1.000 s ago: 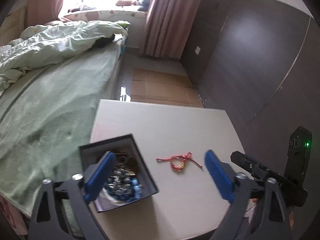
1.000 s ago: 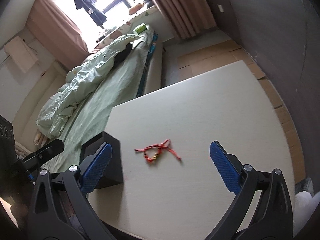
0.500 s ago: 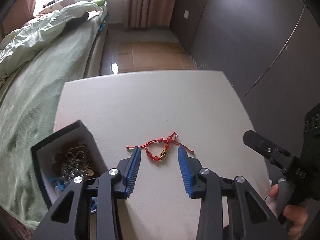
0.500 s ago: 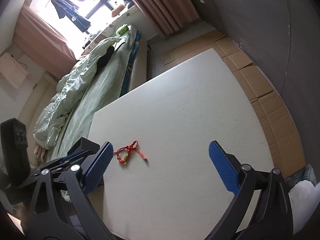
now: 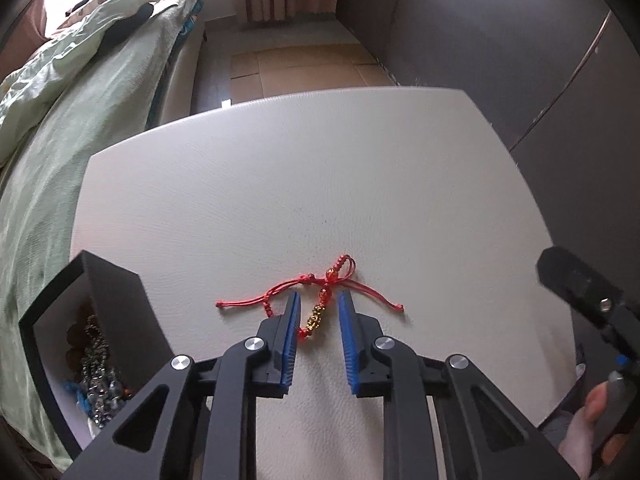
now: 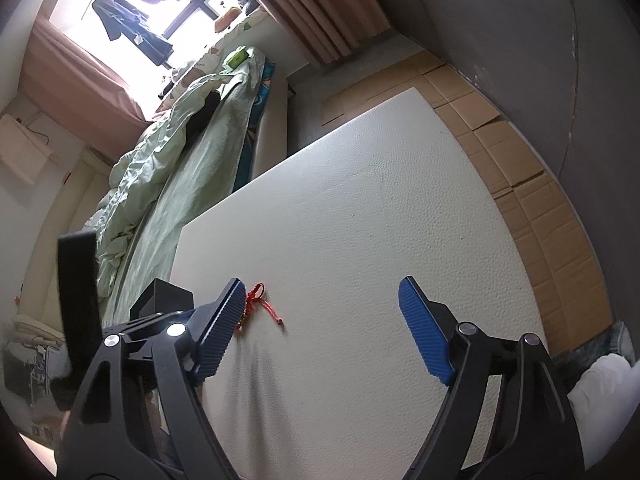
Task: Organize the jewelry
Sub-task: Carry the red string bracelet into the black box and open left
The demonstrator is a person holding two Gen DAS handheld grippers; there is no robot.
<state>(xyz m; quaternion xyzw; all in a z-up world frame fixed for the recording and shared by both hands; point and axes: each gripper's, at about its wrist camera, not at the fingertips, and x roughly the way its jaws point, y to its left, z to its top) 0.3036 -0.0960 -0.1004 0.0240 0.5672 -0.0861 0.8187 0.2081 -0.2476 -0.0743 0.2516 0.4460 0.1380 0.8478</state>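
A red cord bracelet [image 5: 320, 300] with gold and red beads lies on the white table [image 5: 320, 180]. My left gripper [image 5: 319, 304] is low over it, its blue fingers narrowly apart on either side of the beaded part, not closed on it. A black open box [image 5: 96, 320] holding several chains and beads stands to the left. My right gripper [image 6: 324, 304] is wide open and empty above the table; the bracelet [image 6: 260, 304] shows just past its left finger, with the box [image 6: 160, 300] behind.
A bed with green bedding [image 5: 80, 80] runs along the table's left side. Cardboard sheets [image 6: 520, 160] cover the floor beyond the table. A dark wall [image 5: 500, 40] stands on the right. The other handle and a hand [image 5: 592, 380] show at right.
My left gripper has moved right from over the box to the bracelet, dropped low and narrowed its fingers around the beads. My right gripper has tilted and shifted right, still wide open.
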